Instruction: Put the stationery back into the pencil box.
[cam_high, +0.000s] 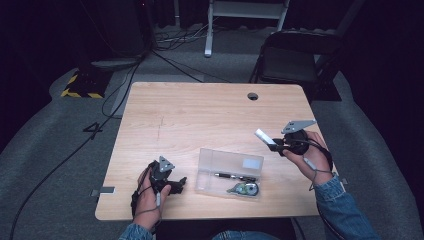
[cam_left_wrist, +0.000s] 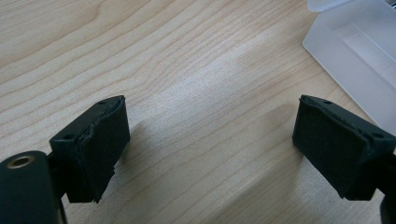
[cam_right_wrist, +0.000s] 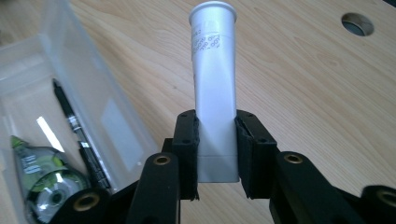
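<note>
My right claw (cam_right_wrist: 217, 154) pinches a white tube (cam_right_wrist: 214, 79) near its base, held above the worktop's (cam_high: 210, 110) right edge. It looks light, smooth and probably slippery, so I would grip low and firmly. My left claw (cam_left_wrist: 210, 149) stands spread, empty, near the front-left corner.

Bare desk (cam_high: 200, 115) lies open beyond the clear box (cam_high: 229, 172), which sits between both hands.
</note>
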